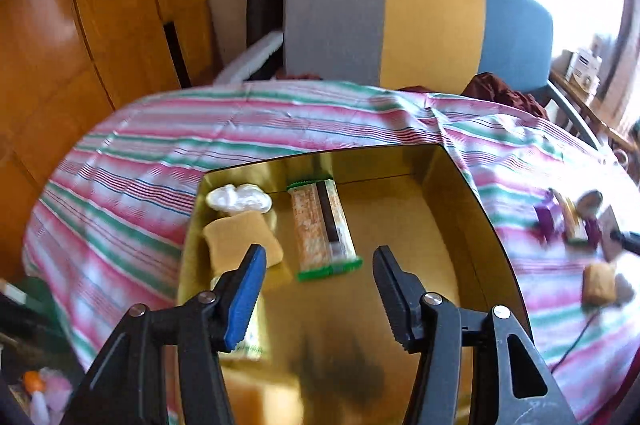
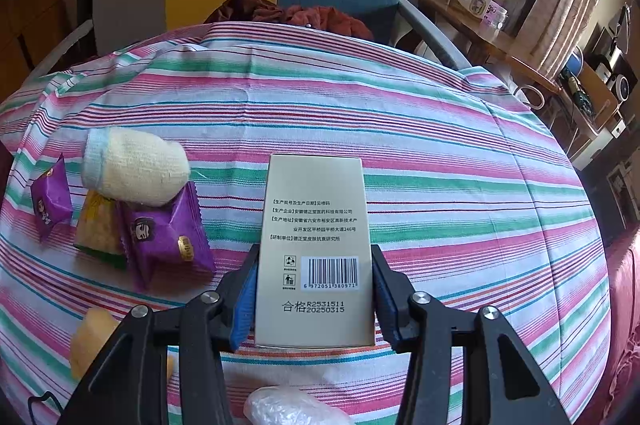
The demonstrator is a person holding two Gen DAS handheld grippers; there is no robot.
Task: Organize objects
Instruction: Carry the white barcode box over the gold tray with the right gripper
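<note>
A gold tin box (image 1: 456,193) lies open on the striped cloth in the left wrist view. Inside it are a white wrapped item (image 1: 239,199), a yellow sponge-like block (image 1: 240,239) and a green-ended snack bar (image 1: 323,229). My left gripper (image 1: 318,295) hangs open and empty over the tin. In the right wrist view my right gripper (image 2: 314,295) is shut on a beige carton (image 2: 316,245) with a barcode, held over the cloth. Purple snack packets (image 2: 164,233), a yellow-green packet (image 2: 98,225) and a cream rolled sock (image 2: 136,167) lie to its left.
A grey, yellow and blue chair (image 1: 384,21) stands behind the table with a dark red cloth (image 2: 292,15) on its seat. A yellow block (image 2: 90,339) and a clear plastic wrap (image 2: 288,407) lie near my right gripper. A wooden side table (image 2: 488,37) is at the right.
</note>
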